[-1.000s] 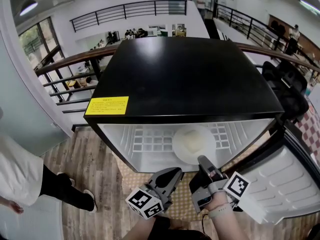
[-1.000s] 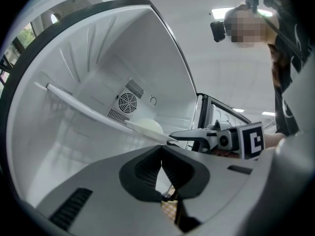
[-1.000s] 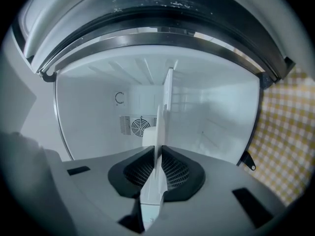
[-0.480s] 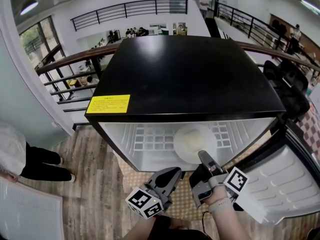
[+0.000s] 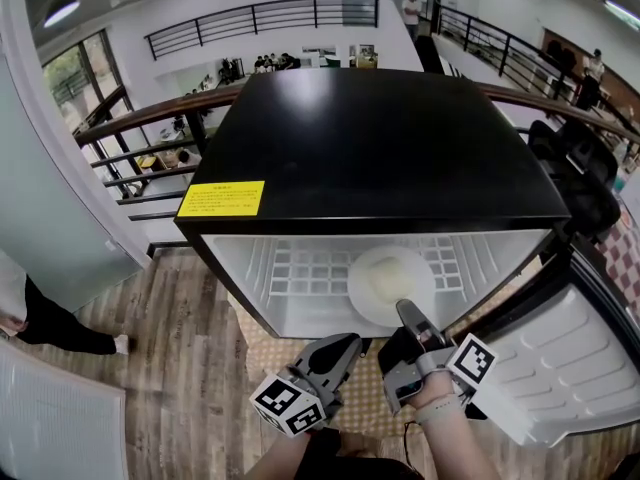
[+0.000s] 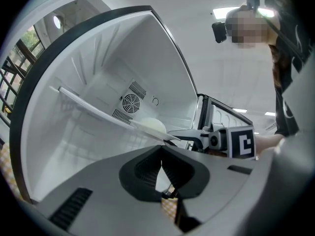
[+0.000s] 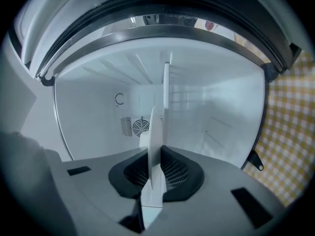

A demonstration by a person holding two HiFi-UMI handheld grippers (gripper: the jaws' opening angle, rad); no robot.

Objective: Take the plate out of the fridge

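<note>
Between the pads of your right claw [image 7: 157,171] sits the near rim of the white plate [image 7: 156,127]. The two jaws pinch it from either side, and in the right gripper view it runs edge-on straight ahead of the claw into the mini fridge [image 5: 380,148]. From the head view you see the same grip: the right claw [image 5: 405,310] bites the front edge of the plate [image 5: 390,280]. The rest of the plate lies ahead of the claw on the white wire shelf [image 5: 300,273] inside the open cabinet. Past the plate, straight beyond the claw, a round fan grille [image 7: 141,127] shows on the back wall.

Just to the left of the right claw, your left claw [image 5: 352,344] hangs in front of the fridge opening, apart from the shelf and the plate. Its jaws [image 6: 161,163] are pressed together at the tips with nothing between them. Up and ahead of it, the left gripper view shows the plate [image 6: 150,127] side-on with the right claw [image 6: 184,136] closed on its rim, and the marker cube [image 6: 241,142] behind that.

To the right of the right claw the white-lined fridge door [image 5: 570,368] stands swung open. Below both claws lies a yellow checked mat [image 5: 265,353]. A yellow label [image 5: 218,198] sits on the fridge's black top, well ahead and left of the left claw.
</note>
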